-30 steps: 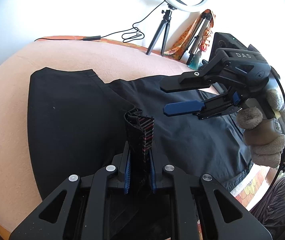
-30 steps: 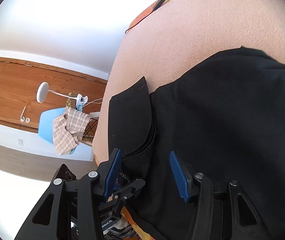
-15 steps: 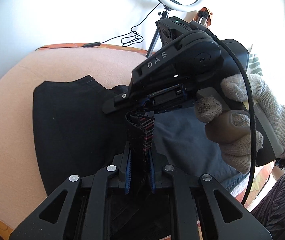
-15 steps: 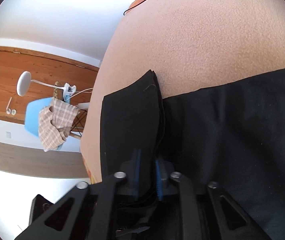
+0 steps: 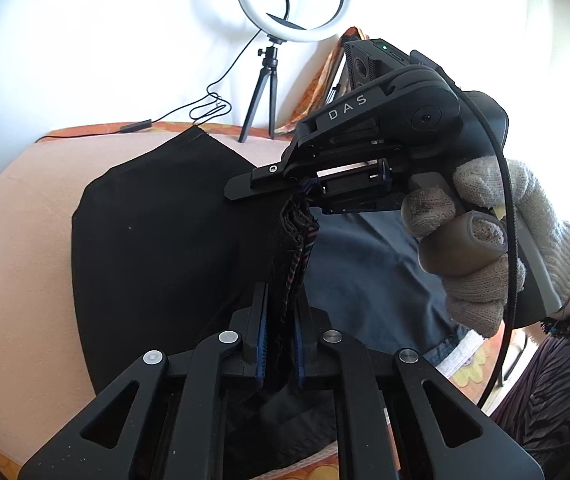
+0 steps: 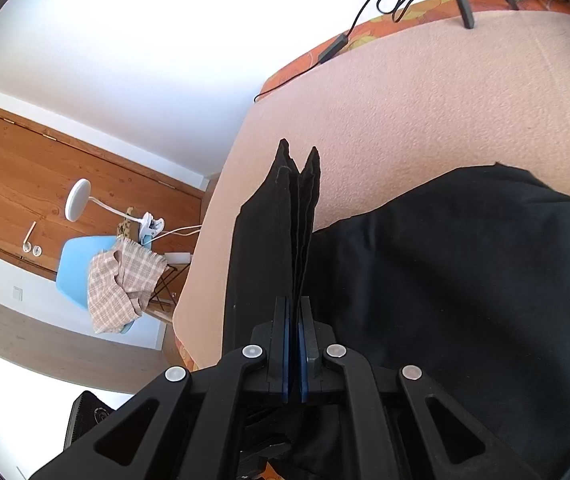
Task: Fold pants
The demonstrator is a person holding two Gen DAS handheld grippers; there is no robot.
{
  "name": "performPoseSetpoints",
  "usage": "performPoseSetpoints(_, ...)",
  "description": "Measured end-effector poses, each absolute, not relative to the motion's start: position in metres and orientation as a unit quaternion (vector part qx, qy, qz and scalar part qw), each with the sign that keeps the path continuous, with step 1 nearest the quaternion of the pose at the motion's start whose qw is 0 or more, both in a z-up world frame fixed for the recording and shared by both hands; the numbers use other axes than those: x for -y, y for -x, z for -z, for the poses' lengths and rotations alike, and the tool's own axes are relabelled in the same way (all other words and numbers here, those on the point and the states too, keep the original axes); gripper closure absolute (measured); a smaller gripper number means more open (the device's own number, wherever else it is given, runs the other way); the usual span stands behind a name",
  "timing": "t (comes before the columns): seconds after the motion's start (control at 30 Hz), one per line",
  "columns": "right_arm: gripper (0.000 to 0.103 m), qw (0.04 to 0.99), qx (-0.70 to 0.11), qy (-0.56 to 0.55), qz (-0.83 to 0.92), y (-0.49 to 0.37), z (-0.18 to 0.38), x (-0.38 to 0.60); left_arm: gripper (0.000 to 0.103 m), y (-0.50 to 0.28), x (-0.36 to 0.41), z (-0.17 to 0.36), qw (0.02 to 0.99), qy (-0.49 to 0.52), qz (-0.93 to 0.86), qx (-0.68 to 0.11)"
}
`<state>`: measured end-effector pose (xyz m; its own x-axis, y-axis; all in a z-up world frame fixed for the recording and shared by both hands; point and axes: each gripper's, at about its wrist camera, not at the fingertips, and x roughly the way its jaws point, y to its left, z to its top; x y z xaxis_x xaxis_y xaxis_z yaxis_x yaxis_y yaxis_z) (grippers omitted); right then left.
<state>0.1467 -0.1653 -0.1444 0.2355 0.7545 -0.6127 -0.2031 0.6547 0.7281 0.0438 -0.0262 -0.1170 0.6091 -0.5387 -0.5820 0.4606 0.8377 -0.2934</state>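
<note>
The pants (image 5: 157, 240), black and already doubled over, lie spread on a peach-coloured blanket (image 5: 25, 220) with one bunched end lifted clear of it. The left gripper (image 5: 281, 344) is clamped on a thick stack of layers whose striped inner band shows between its fingers, and the right gripper (image 6: 293, 356) is pinched tight on a neighbouring stack of black edges that stand up past its tips; in the left wrist view the two tools sit close together on the same raised end, the right one held by a gloved hand (image 5: 497, 240). The step in hand looks like carrying this end across to make the next fold. To do it well, both grips should keep level and move together so the layers do not splay, and the cloth should be drawn lightly taut before it is laid down square onto the flat part, edges matching. A ring light (image 5: 291, 0) stands behind, clear of the path.
</note>
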Motion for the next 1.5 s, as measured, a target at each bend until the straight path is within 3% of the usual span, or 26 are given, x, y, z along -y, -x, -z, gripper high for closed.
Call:
performPoseSetpoints(0.33,0.102,0.793,-0.484,-0.255,-0.269,-0.108,0.115,0.225,0.094,-0.04,0.079,0.102,0.869,0.071,0.349,-0.343)
performPoseSetpoints(1.27,0.102,0.835,-0.457,-0.249,-0.177,-0.067,0.133,0.336,0.094,-0.03,0.202,0.103,0.815,0.02,0.436,-0.381)
performPoseSetpoints(1.33,0.102,0.835,-0.46,-0.251,-0.17,-0.067,0.139,0.344,0.089,-0.026,0.206,0.102,0.813,0.012,0.44,-0.381)
performPoseSetpoints(1.5,0.102,0.834,-0.467,-0.256,-0.148,-0.066,0.149,0.365,0.087,-0.014,0.197,0.096,0.804,0.015,0.451,-0.389)
